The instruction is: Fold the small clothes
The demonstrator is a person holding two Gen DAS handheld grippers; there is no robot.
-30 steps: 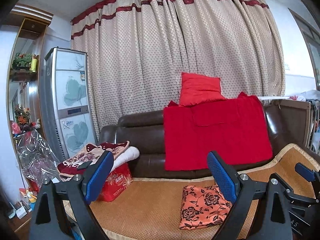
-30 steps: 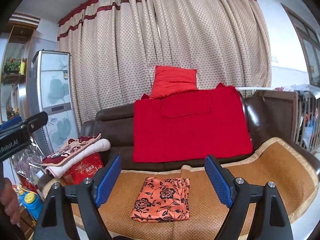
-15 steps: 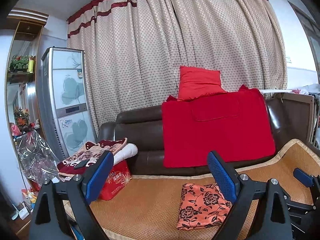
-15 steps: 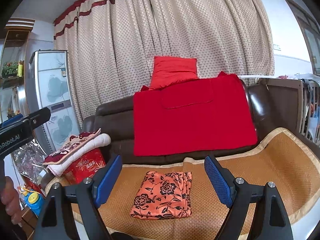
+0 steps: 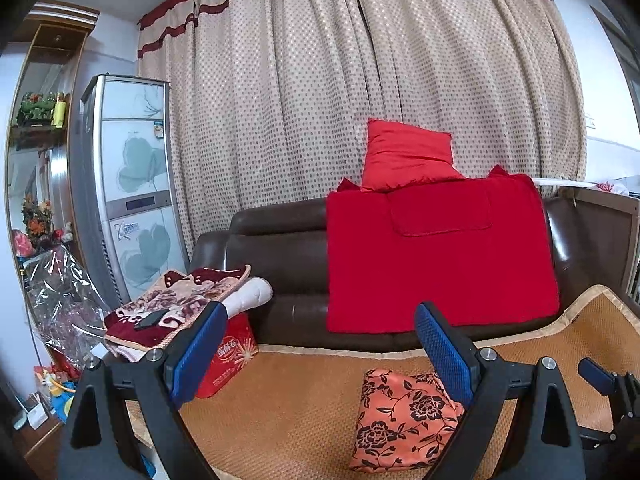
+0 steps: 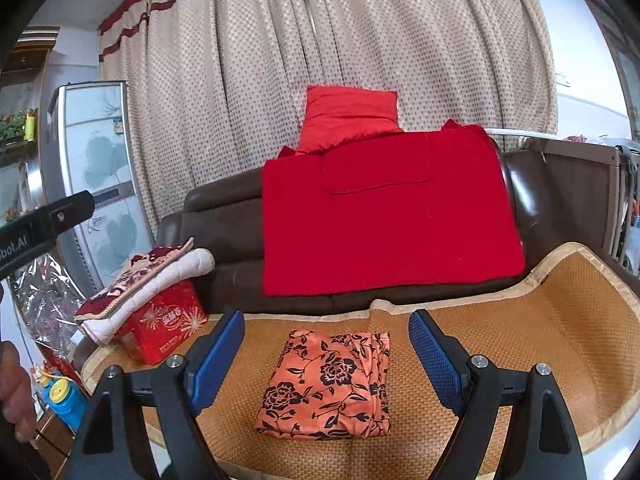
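Note:
A small orange garment with black flowers lies folded into a flat rectangle on the woven mat that covers the sofa seat. It also shows in the left wrist view, low and right of centre. My right gripper is open and empty, held back from the garment and above its near edge. My left gripper is open and empty, to the left of the garment and apart from it. The right gripper's fingertip shows at the right edge of the left wrist view.
A red blanket hangs over the brown sofa back with a red cushion on top. A red box with folded blankets on it stands at the mat's left end. A tall cabinet and dotted curtain stand behind.
Both grippers have tilted down slightly and drawn a little nearer to the sofa. The folded garment has not moved. Both jaws stay open.

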